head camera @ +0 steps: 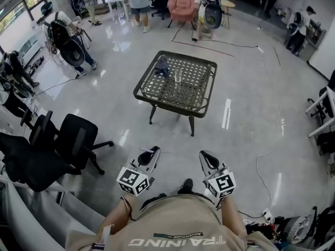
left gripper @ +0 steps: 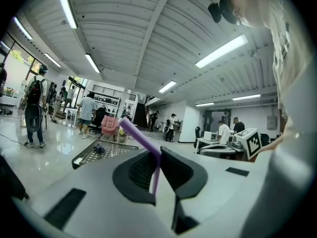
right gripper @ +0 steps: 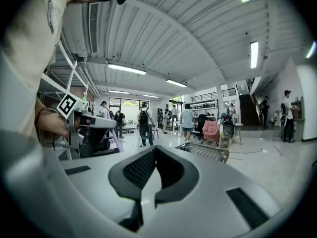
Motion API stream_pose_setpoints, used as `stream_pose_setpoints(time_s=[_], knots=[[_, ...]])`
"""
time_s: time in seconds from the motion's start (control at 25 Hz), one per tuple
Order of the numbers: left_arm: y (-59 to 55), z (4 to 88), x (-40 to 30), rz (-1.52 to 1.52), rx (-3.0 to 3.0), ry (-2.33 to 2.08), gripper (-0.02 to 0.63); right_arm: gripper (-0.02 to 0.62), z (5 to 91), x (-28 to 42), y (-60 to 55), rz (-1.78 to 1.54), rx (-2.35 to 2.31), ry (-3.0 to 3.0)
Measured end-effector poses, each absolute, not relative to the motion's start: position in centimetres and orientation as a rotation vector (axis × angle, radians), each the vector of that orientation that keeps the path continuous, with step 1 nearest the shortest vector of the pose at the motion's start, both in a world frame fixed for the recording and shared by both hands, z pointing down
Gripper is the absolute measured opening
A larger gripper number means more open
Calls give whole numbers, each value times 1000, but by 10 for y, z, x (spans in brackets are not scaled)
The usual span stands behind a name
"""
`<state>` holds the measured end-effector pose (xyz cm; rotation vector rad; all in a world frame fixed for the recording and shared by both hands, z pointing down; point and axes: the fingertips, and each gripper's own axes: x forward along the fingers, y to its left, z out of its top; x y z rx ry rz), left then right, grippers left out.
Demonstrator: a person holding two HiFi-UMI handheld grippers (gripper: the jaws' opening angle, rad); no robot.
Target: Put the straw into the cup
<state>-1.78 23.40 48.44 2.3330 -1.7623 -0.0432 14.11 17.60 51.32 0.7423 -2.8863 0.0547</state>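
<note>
Left claw (left gripper: pixel 157 155): clenched on the straw (left gripper: pixel 141 138); the pads pinch the purple tube near its lower part, and the free length slants out of the jaws toward 10 o'clock in the left gripper view. Right claw (right gripper: pixel 155 152): clenched on nothing; its jaws meet with no object between them.

Step in hand, as judged: carry the straw to the cup (head camera: pixel 178 76); insertion is not yet begun.

Procedure for a clean result:
- Hold the clamp pressure constant during the carry; the tube is thin and probably light, so a slack grip lets it pivot between the pads.
- Bring the free end above the cup mouth first; then tip the claw so that the tube points downward before lowering it.
- Release only when the lower end is inside the rim; the cup looks clear and light, so a sideways push may topple it.
- The right claw is available to steady the cup wall.

Pose: in the head view both claws sit side by side in front of the person's torso, pointing close to level toward 12 o'clock; the left claw (head camera: pixel 152 153) lies at 9 o'clock of the right claw (head camera: pixel 208 160). The surface (head camera: pixel 167 104) stands well apart at 12 o'clock; the cup stands upright near its middle, with a dark object (head camera: pixel 162 67) at 10 o'clock of the cup, too small to identify.
</note>
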Motion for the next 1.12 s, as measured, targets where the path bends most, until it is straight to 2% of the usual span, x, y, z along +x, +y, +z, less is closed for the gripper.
stream_pose_setpoints(time_s=[0.52,1.12], knots=[[139,478,-9,10,2242,-1859,41,17,522,144,97,-4,623,-2897],[70,501,-59,3,2243,-1837,41,17,528,79,31,57,536,-2880]])
